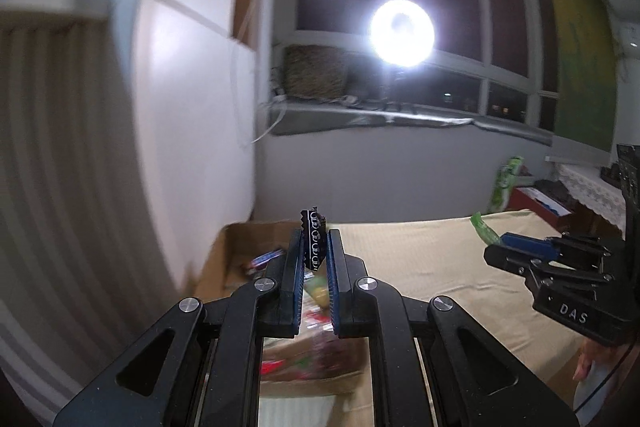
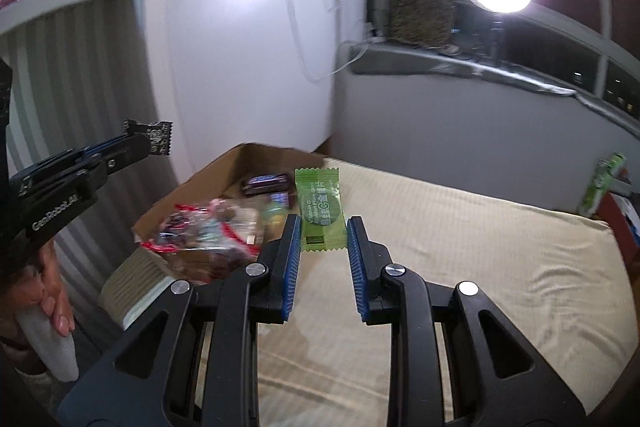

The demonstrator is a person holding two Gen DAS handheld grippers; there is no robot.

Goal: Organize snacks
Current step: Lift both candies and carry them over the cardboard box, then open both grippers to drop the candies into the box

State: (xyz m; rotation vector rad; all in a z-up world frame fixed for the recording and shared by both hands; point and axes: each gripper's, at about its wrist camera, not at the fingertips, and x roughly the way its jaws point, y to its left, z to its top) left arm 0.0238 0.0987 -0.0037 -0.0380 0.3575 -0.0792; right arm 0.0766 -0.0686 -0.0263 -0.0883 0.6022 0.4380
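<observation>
Left wrist view: left tool (image 1: 316,247) clamped on a small black wrapped snack (image 1: 314,237), held upright above the cardboard box (image 1: 236,247) at the bed's (image 1: 420,259) left edge. Far right, right tool (image 1: 502,241) pinching a green packet (image 1: 484,229).

Right wrist view: right tool (image 2: 324,239) tilted down over the bed (image 2: 480,247), clamped on the green packet (image 2: 322,209), standing upright just right of the snack-filled box (image 2: 192,199). Left, hand (image 2: 48,291) gripping the left tool (image 2: 146,143), black snack (image 2: 156,137) raised.
</observation>
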